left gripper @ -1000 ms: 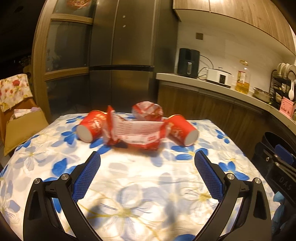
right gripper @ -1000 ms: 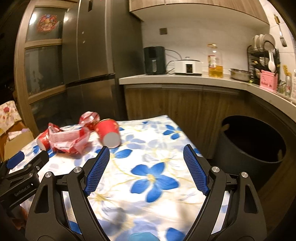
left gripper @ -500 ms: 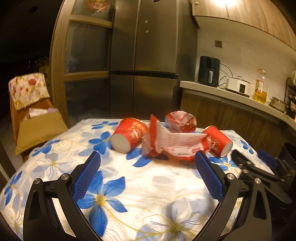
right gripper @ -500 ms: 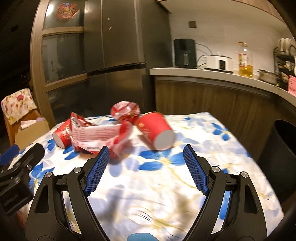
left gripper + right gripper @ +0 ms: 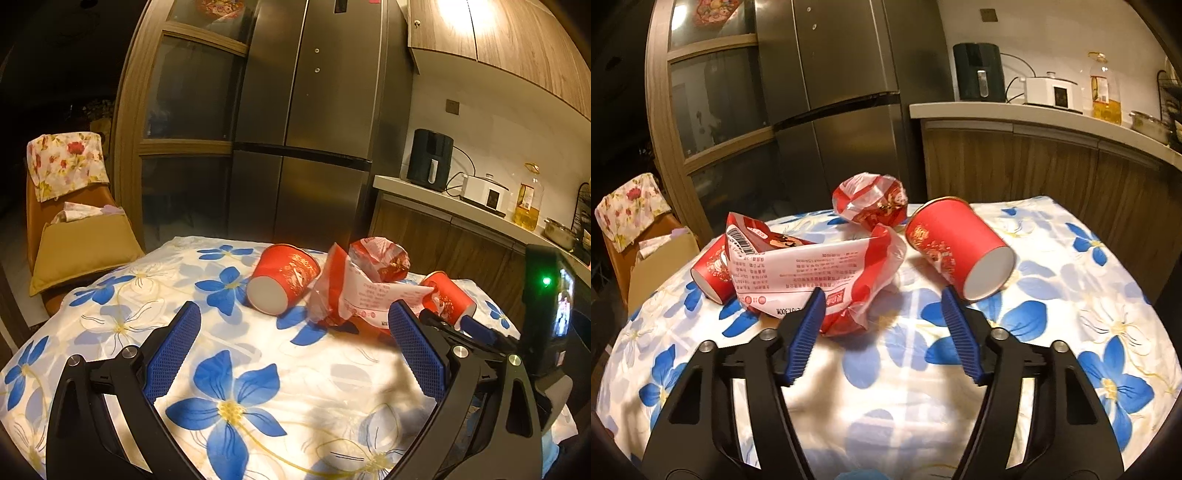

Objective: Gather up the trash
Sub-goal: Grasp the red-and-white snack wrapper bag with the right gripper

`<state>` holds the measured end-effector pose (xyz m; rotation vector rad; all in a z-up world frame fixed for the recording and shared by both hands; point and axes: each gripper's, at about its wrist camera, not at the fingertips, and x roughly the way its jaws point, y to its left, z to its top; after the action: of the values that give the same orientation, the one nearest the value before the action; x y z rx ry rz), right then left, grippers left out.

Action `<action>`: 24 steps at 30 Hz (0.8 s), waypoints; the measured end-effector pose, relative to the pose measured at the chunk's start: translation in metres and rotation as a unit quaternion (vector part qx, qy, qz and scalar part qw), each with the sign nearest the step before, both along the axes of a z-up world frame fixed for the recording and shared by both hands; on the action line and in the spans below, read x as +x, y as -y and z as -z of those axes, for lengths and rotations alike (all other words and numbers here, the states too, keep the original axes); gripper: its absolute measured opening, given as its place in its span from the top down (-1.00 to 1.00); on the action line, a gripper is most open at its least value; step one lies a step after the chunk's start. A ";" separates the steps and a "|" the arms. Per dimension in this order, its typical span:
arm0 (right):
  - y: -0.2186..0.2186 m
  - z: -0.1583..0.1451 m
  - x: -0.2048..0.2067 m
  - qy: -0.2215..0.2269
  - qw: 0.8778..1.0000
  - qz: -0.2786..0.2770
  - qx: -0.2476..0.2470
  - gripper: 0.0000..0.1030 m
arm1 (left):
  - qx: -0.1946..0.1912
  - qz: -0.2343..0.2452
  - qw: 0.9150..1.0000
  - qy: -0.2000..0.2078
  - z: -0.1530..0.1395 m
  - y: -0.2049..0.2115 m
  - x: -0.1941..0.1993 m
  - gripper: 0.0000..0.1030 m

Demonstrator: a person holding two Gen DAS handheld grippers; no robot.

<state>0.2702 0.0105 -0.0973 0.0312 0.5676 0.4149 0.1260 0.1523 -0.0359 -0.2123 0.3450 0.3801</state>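
- Kitchen background in both views: a steel fridge [image 5: 314, 147] stands beyond the table, with a wooden-fronted counter [image 5: 1034, 122] running off to the right, carrying a black appliance [image 5: 979, 72], a white cooker [image 5: 1054, 92] and a bottle of oil [image 5: 1105, 88].
- Covering the table is a white cloth with blue flowers [image 5: 229, 398], and all the trash lies clustered toward its far side.
- Only the left wrist view shows the right gripper [image 5: 476, 328] from outside, low at the right, reaching in beside the right-hand cup, along with a dark device with a green light [image 5: 546, 306] mounted on it.
- Only the right wrist view shows the barcode and printed back of the flattened red-and-white wrapper [image 5: 812, 273] clearly; its near edge lies just beyond the left fingertip there.
- A crumpled red-and-white bag [image 5: 871, 201] sits behind the wrapper, farther away.
- Two red paper cups lie on their sides, white bases toward the cameras: the left cup [image 5: 280, 280] to the left of the wrapper, the right cup [image 5: 960, 247] to its right, near the right fingertip.
- A chair with a floral cloth and a cardboard box [image 5: 81, 243] stands off the table's far left.
- The left gripper [image 5: 295, 350] hangs low over the near part of the cloth, jaws spread wide and holding nothing.
- The right gripper [image 5: 882, 328] is level and close to the wrapper and right cup, jaws partly spread, gripping nothing.
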 end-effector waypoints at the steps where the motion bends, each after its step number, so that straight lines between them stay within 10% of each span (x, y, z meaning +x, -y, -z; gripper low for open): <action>1: -0.002 0.001 0.001 -0.002 1.000 -0.004 0.000 -0.05 | 0.000 -0.001 1.000 0.001 0.000 -0.001 0.000 -0.89; 12: -0.010 0.003 0.000 -0.005 0.999 -0.035 -0.002 0.87 | -0.009 -0.007 1.000 0.000 0.000 -0.009 0.000 -0.89; 24: 0.037 -0.020 -0.031 0.033 0.999 -0.008 0.022 0.94 | -0.001 -0.005 1.000 -0.029 -0.001 -0.025 0.031 -0.89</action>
<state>0.2390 -0.0267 -0.0777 0.0548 0.4947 0.4432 0.1568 0.1772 -0.0354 -0.2049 0.4015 0.3955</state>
